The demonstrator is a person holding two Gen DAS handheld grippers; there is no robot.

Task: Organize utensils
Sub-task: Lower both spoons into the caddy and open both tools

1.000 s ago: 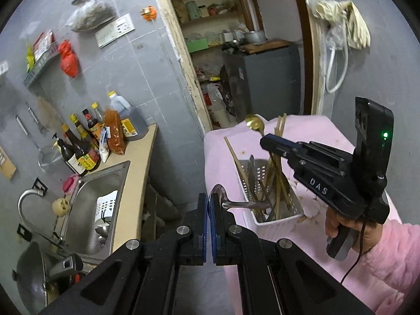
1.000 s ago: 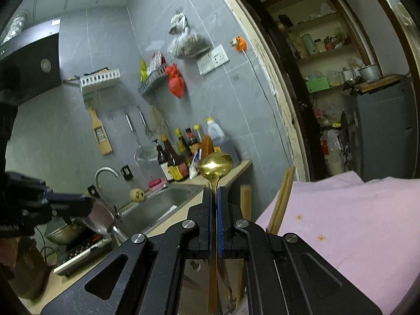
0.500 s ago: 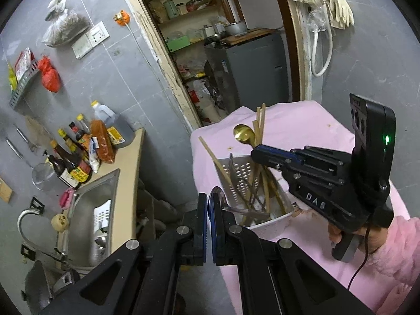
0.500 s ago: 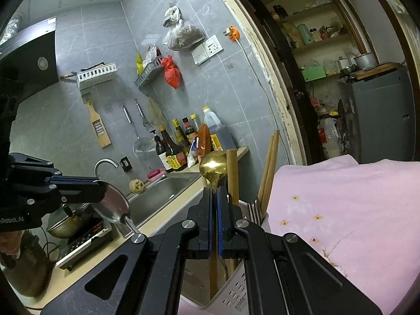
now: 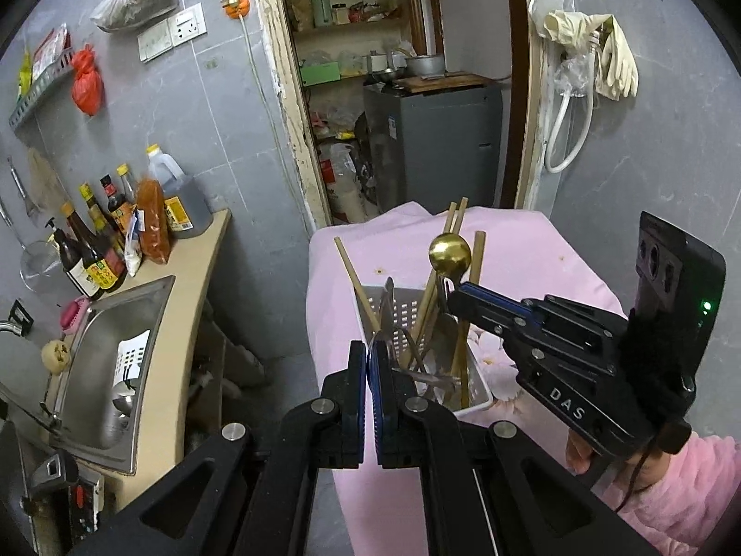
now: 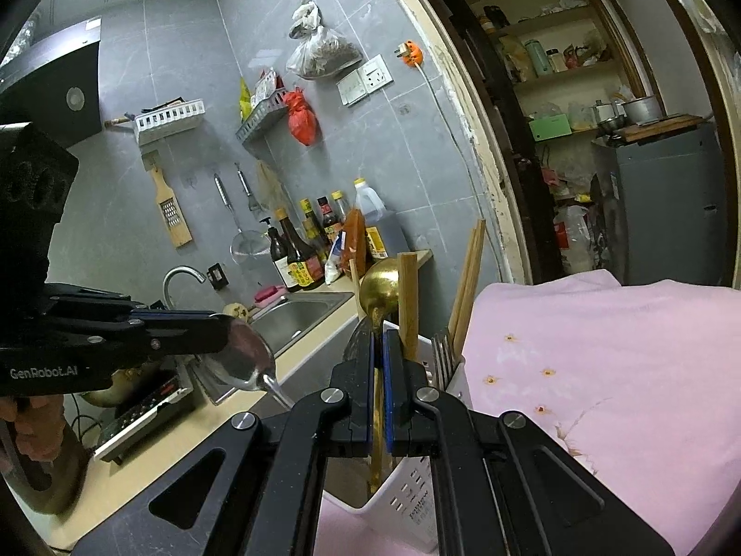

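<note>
A white perforated utensil basket [image 5: 407,310] stands on the pink-covered table [image 5: 523,250], holding wooden chopsticks [image 5: 354,280], forks and other cutlery. My left gripper [image 5: 369,352] is shut on a silver spoon [image 5: 419,373], its handle pointing right over the basket; the spoon's bowl shows in the right wrist view [image 6: 243,359]. My right gripper [image 6: 379,347] is shut on a gold spoon [image 6: 380,283], held upright with its handle down inside the basket [image 6: 417,505]. The gold spoon's bowl [image 5: 449,254] sticks up above the basket in the left wrist view.
A beige counter with a steel sink [image 5: 116,361] lies left of the table, with sauce bottles [image 5: 99,250] at its back. A stove [image 6: 143,398] sits at the counter's near end. A doorway with a grey cabinet [image 5: 435,139] is behind the table.
Both grippers have come closer to the basket. The gold spoon has gone lower, its handle now in the basket. The silver spoon's handle is now over the basket's near rim.
</note>
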